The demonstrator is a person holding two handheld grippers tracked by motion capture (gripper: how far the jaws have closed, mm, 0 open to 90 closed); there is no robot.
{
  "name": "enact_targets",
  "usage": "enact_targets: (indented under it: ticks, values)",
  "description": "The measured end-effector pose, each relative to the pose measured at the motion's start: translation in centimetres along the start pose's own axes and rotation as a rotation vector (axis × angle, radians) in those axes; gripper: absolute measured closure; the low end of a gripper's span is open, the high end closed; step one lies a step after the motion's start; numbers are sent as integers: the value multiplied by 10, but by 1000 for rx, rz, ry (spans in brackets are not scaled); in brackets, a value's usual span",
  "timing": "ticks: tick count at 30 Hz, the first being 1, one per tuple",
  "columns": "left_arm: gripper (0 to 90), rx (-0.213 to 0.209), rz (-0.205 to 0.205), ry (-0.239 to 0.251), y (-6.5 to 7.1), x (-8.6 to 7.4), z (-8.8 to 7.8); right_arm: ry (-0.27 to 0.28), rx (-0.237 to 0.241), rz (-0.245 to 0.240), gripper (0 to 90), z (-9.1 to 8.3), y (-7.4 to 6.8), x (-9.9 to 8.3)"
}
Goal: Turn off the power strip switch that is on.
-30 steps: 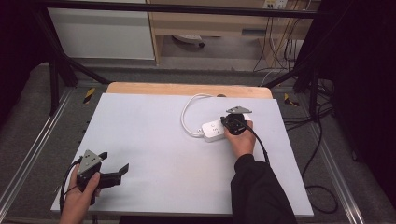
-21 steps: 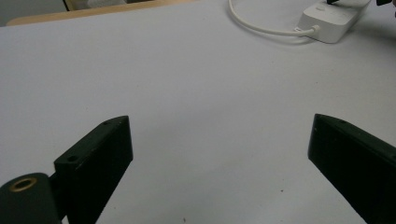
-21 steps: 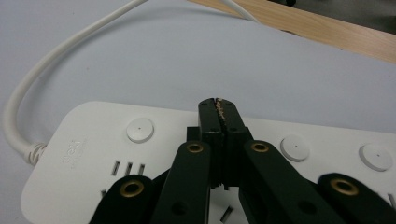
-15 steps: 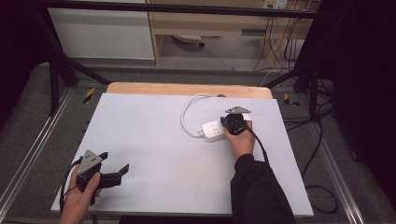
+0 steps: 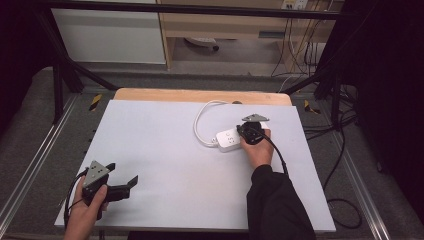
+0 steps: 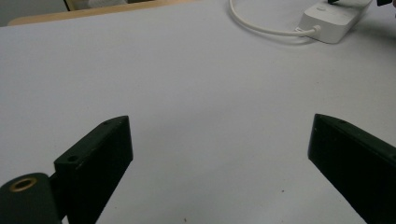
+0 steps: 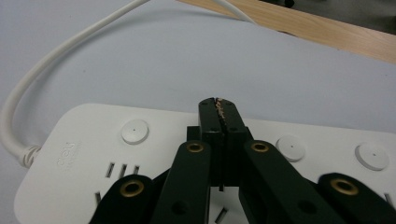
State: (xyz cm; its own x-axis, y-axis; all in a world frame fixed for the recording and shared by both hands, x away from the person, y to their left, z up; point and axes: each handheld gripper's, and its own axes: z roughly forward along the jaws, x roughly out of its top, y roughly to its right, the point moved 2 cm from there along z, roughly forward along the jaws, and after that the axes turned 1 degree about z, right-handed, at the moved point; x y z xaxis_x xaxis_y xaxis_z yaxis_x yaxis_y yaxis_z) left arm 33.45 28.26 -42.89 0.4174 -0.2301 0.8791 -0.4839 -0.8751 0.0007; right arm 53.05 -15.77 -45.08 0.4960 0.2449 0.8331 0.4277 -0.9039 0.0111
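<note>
The white power strip (image 5: 231, 139) lies flat on the pale surface (image 5: 165, 150), toward the far right part of it, just short of the wooden edge (image 5: 200, 95) that shows beyond the surface's far side. Its white cord (image 5: 200, 122) leaves the strip's left end and loops away toward that wooden edge before curving back to the right.

The right claw (image 5: 248, 131) sits over the power strip's right half, held by a hand in a dark sleeve (image 5: 275, 200). In the right gripper view the claw (image 7: 218, 106) has its jaws pressed together with nothing between them, the tips poised above the strip's top face between two of its round buttons (image 7: 134, 131). Whether the tips actually touch the strip is hard to tell from this angle; they look very close to it.

The left claw (image 5: 122, 177) rests well apart from the power strip, near the surface's near left corner, gripped by the other hand (image 5: 87, 215). Its jaws are spread wide, and in the left gripper view the claw (image 6: 219, 154) has just bare surface between them, with the power strip (image 6: 334, 18) far off at the upper right.
</note>
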Motion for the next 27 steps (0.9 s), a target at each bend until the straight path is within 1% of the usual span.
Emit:
enact_targets:
  ticks: [2, 7, 11, 14, 27]
  values:
    - [64, 0, 0, 1, 0, 0, 0, 7, 5, 6, 900, 0, 1, -1]
    - [65, -6, -2, 0, 1, 0, 0, 4, -2, 13, 900, 0, 1, -1]
    - [64, -1, 0, 0, 0, 0, 0, 5, -6, 6, 900, 0, 1, -1]
    - [64, -4, -2, -1, 0, 0, 0, 10, -2, 22, 900, 0, 2, -1]
    - [64, -5, -1, 0, 1, 0, 0, 9, -21, 5, 900, 0, -1, -1]
